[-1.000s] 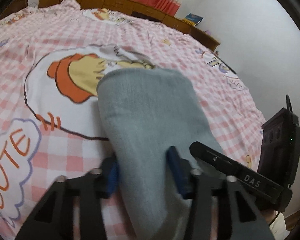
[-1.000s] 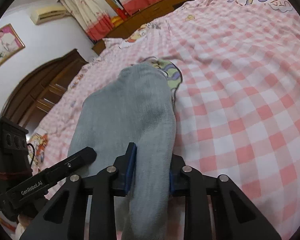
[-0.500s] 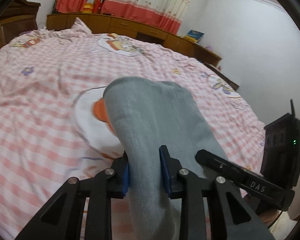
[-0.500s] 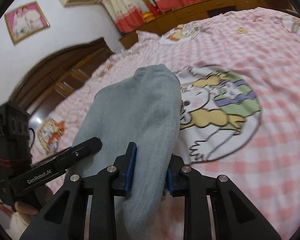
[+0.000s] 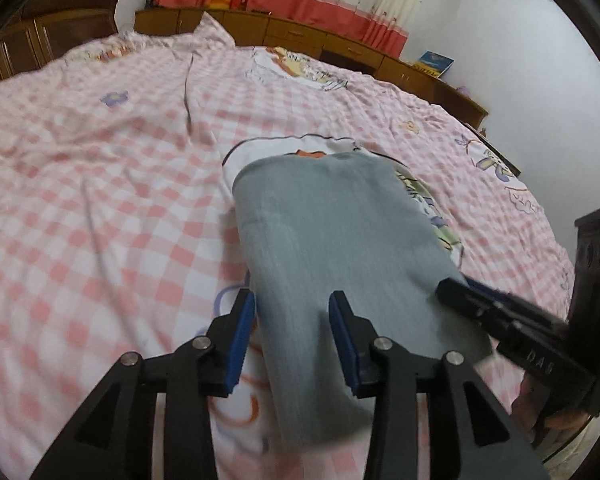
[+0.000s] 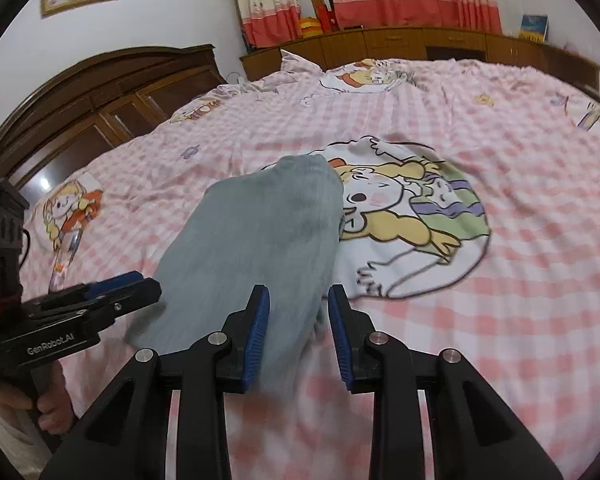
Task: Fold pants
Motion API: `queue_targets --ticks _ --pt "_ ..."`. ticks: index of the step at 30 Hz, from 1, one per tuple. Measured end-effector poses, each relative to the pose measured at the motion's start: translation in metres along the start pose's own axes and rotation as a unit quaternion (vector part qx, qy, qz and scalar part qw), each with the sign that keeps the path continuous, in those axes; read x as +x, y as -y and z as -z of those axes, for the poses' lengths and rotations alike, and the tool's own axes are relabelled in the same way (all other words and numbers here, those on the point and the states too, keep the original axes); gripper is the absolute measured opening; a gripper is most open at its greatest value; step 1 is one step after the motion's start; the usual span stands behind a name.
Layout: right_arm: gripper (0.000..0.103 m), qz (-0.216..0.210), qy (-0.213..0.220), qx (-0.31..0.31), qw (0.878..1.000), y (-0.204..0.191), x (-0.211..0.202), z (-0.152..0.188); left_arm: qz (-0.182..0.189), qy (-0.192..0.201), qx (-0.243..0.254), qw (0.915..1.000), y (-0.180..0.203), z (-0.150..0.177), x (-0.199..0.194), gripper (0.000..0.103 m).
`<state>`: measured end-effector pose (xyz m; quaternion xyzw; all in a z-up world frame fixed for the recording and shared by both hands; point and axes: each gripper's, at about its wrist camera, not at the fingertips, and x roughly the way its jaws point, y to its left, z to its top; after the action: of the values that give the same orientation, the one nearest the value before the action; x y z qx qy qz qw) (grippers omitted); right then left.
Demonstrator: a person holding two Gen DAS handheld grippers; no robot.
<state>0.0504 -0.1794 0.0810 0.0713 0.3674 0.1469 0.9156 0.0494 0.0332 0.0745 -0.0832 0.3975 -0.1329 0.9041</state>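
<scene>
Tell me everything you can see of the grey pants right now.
The grey pants look like a soft, finely ribbed knit, folded into a long band. The rounded far fold lies on the pink checked bedspread, partly over its cartoon print. The near end runs between both grippers. It fills the left gripper, whose fingers have just been opening. In the right gripper it leans on one finger, slightly clear of the other.
</scene>
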Motion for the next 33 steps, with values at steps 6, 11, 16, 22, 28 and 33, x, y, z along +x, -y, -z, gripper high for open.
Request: queue_targets --ticks 6,11,16,22,28,33 --pt "0.031 0.031 -0.034 -0.004 0.999 0.004 0.008 0.026 -0.030 -0.010 0.019 0.9993 0.015 0.023 -0.018 0.046" --pt "0.032 0.023 -0.038 0.010 0.999 0.003 -0.005 0.034 -0.044 -0.031 -0.008 0.9985 0.011 0.037 -0.010 0.046" --pt "0.057 0.039 -0.036 0.008 0.999 -0.005 -0.021 0.043 -0.071 -0.033 -0.006 0.9969 0.016 0.041 -0.024 0.060" --pt "0.065 0.087 -0.080 -0.001 0.993 -0.012 -0.014 0.062 -0.086 -0.051 -0.022 0.9948 0.018 0.059 -0.029 0.080" --pt "0.072 0.096 -0.099 -0.006 0.990 -0.011 0.001 0.074 -0.119 -0.103 -0.021 0.9873 0.014 0.080 -0.004 0.089" --pt "0.077 0.102 -0.107 -0.007 0.989 -0.011 0.010 0.078 -0.127 -0.105 -0.012 0.9863 0.018 0.084 0.002 0.097"
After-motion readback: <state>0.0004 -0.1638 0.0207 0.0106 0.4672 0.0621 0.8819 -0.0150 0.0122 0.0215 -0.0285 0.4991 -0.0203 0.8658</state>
